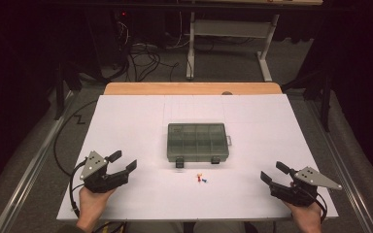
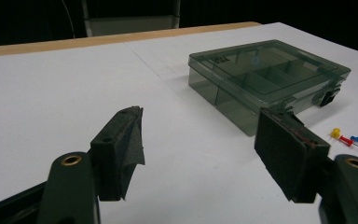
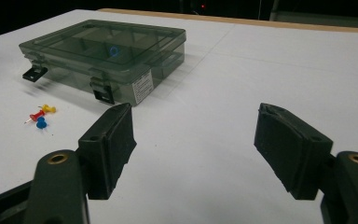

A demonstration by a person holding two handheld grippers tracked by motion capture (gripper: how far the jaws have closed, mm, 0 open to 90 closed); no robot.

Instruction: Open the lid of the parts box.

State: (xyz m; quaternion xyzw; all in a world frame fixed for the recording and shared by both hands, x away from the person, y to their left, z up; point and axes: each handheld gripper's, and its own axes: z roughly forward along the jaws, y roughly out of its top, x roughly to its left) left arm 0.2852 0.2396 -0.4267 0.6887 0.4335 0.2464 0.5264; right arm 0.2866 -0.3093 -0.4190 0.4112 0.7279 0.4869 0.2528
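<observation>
Two hands came up from the near edge of the white table point(image 1: 126, 126), and each one held a claw. The left claw point(image 1: 123, 161) had its two jaws spread wide apart, with nothing between them. The right claw point(image 1: 273, 172) was spread just as wide and was empty too. Three little push pins point(image 1: 201, 178) lay close together on the table between the claws: one red, one yellow, one blue. Just behind them sat one green see-through box point(image 1: 197, 141) with its lid shut and its two black clips undone. Neither claw touched the pins or the box.
</observation>
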